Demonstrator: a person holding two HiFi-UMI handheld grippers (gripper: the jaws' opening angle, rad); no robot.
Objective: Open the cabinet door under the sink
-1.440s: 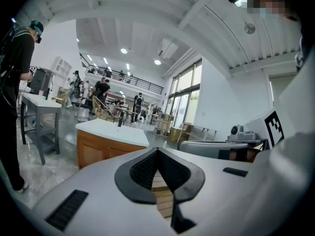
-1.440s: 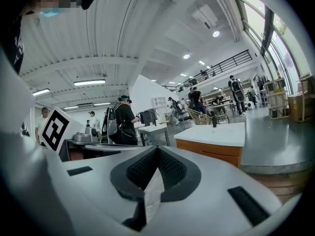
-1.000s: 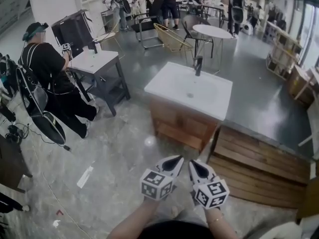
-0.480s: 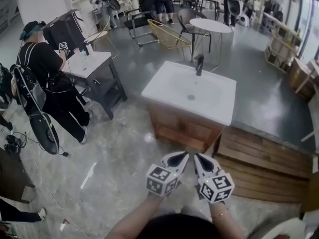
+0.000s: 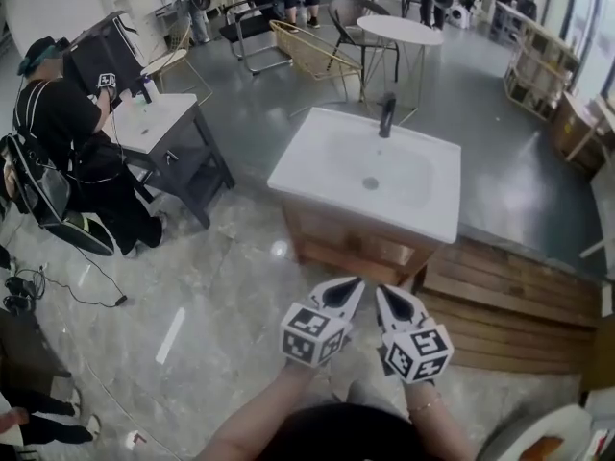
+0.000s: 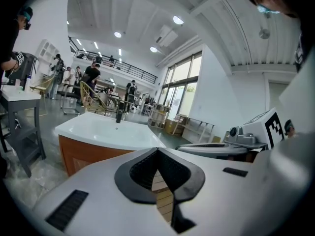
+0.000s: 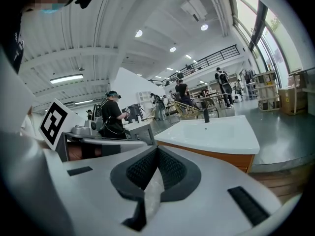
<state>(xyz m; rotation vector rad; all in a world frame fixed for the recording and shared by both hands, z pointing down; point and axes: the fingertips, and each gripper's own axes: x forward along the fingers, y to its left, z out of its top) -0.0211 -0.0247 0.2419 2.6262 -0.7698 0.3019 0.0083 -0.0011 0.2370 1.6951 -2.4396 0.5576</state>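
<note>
A white sink (image 5: 370, 176) with a black faucet (image 5: 386, 115) sits on a wooden cabinet (image 5: 351, 248) ahead of me. The cabinet's front panel faces me and its door is closed. My left gripper (image 5: 348, 288) and right gripper (image 5: 382, 296) are held side by side over the floor, a short way in front of the cabinet. Both are shut with nothing between the pads. The left gripper view shows the cabinet (image 6: 81, 154) left of its tips (image 6: 157, 150). In the right gripper view the cabinet (image 7: 236, 160) lies right of the tips (image 7: 157, 149).
A slatted wooden platform (image 5: 519, 305) lies on the floor right of the cabinet. At the left a person in black (image 5: 58, 123) works at a second grey vanity (image 5: 168, 123). Cables (image 5: 58, 291) trail on the floor. A round table (image 5: 404, 32) and chairs stand behind the sink.
Both grippers and my view have moved forward toward the sink cabinet, which now sits closer and larger. The grippers stay shut and side by side.
</note>
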